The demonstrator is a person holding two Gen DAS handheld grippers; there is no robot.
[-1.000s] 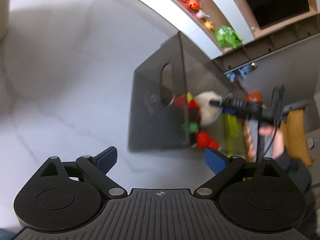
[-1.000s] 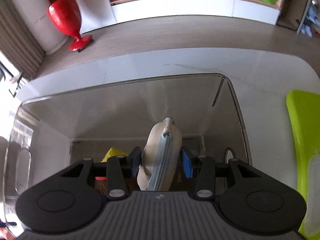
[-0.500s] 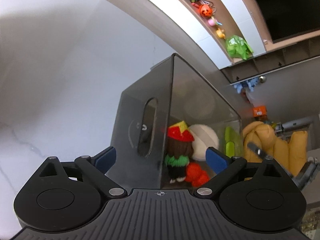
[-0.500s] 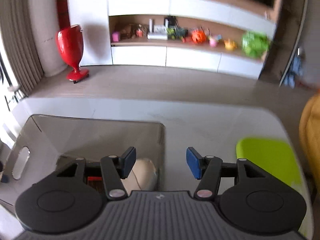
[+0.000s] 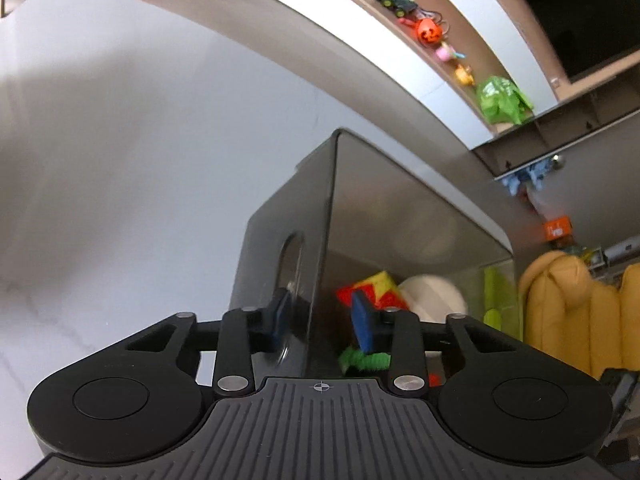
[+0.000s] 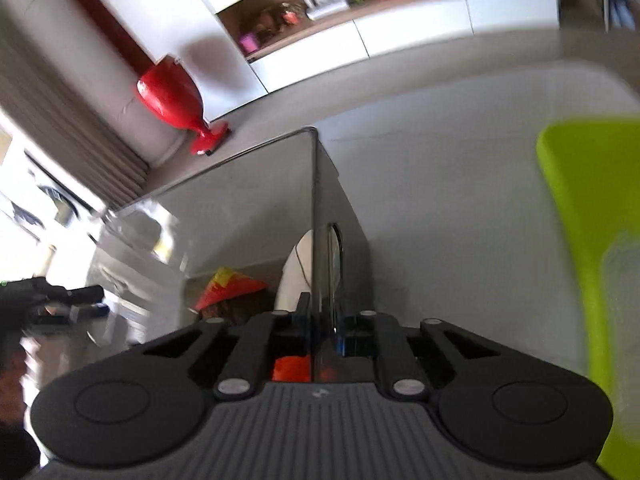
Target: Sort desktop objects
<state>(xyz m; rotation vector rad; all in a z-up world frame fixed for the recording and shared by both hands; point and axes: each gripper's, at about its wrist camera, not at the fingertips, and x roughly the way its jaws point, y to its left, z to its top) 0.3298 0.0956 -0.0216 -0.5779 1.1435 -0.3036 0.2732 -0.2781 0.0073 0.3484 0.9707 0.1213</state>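
A smoky, see-through bin (image 5: 400, 216) is seen from both wrist views, standing on a white counter (image 5: 120, 160). The left gripper (image 5: 322, 322) straddles one end wall of the bin at its handle slot (image 5: 291, 264): one blue pad is outside the wall, the other inside, with a gap still visible, so the jaws are partly closed and not yet pinched. The right gripper (image 6: 320, 330) is set over the opposite end wall by its own slot (image 6: 334, 256), with the jaws drawn close on either side of the wall; a firm clamp appears likely, though contact is blurred.

Inside the bin, beyond the left gripper's inner pad, lie a red and yellow hat doll (image 5: 372, 290), a white pouch (image 5: 434, 300) and something red lower down. A lime green tray (image 6: 592, 240) lies on the counter to the right of the right gripper.

The likely risk is an uneven lift. If one side is raised before the left jaws close, the bin could tilt or slip from the thin smooth wall, and the contents could spill. The left inner pad could also snag the doll.
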